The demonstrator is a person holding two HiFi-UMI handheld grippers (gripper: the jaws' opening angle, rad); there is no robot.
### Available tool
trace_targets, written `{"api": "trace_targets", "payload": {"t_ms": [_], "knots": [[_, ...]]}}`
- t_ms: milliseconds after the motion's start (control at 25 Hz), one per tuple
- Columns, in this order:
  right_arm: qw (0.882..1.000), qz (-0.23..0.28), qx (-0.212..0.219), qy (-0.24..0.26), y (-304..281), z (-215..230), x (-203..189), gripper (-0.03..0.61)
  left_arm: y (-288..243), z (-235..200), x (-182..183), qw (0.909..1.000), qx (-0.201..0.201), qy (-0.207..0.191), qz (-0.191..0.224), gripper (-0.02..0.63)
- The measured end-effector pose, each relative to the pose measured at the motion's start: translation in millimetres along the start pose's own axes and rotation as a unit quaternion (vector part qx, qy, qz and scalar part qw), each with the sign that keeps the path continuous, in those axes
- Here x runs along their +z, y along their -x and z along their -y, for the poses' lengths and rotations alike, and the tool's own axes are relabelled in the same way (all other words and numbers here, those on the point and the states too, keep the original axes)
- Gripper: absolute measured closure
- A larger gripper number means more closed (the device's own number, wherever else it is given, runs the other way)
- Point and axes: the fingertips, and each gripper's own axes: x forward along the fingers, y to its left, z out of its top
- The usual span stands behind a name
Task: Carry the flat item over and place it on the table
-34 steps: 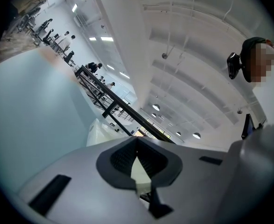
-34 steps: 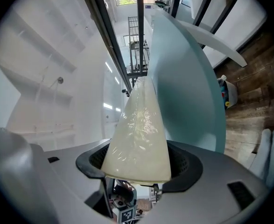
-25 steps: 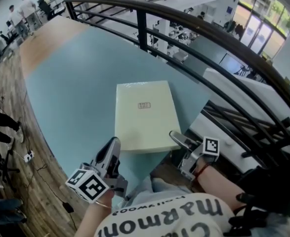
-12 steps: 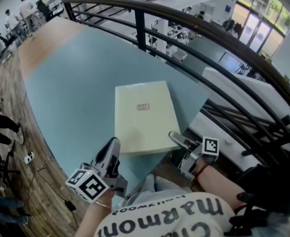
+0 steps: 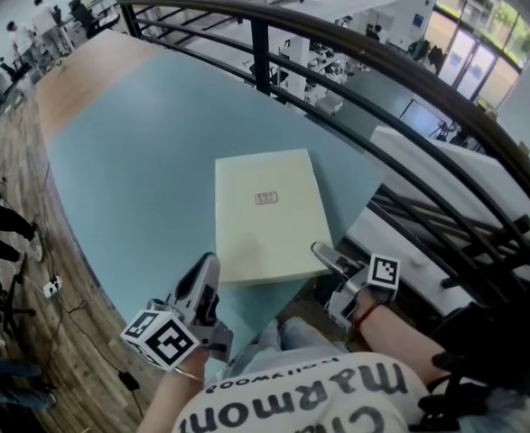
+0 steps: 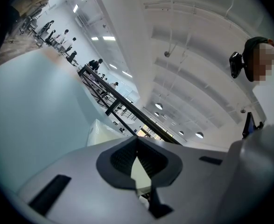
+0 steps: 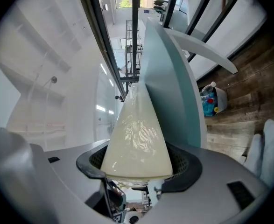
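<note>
Box (image 5: 266, 215) is seen lying along the table (image 5: 129, 152), its near end close to the table's front edge; whether it is fully set down cannot be told. Its near right corner is held between the widely spread jaws of the right gripper (image 5: 320, 256), whose pads are pressed on the glossy wrap. The left gripper (image 5: 209, 269) is seen just beside the near left corner, its jaws drawn almost together with nothing clearly pinched. Placement is judged nearly done, with only the release left. If the right jaws are opened while the lower one is trapped beneath the corner, the box could be dragged or tipped toward the edge on withdrawal. The slick wrap could also let the corner slip early, and the railing (image 5: 382, 70) close on the right could be struck.
</note>
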Motion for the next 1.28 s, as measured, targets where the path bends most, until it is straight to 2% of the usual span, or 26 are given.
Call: {"api": "trace_targets", "payload": {"t_ms": [1000,1280], "knots": [[0.998,0.008,-0.049,0.038,10,18,1,0.279,-4,1,-13,1.0000,0.001,0.004,-0.006,0.611],[0.998,0.010,-0.057,0.035,11,17,-2,0.279,-6,5,-16,0.9999,-0.001,0.002,-0.010,0.611]]}}
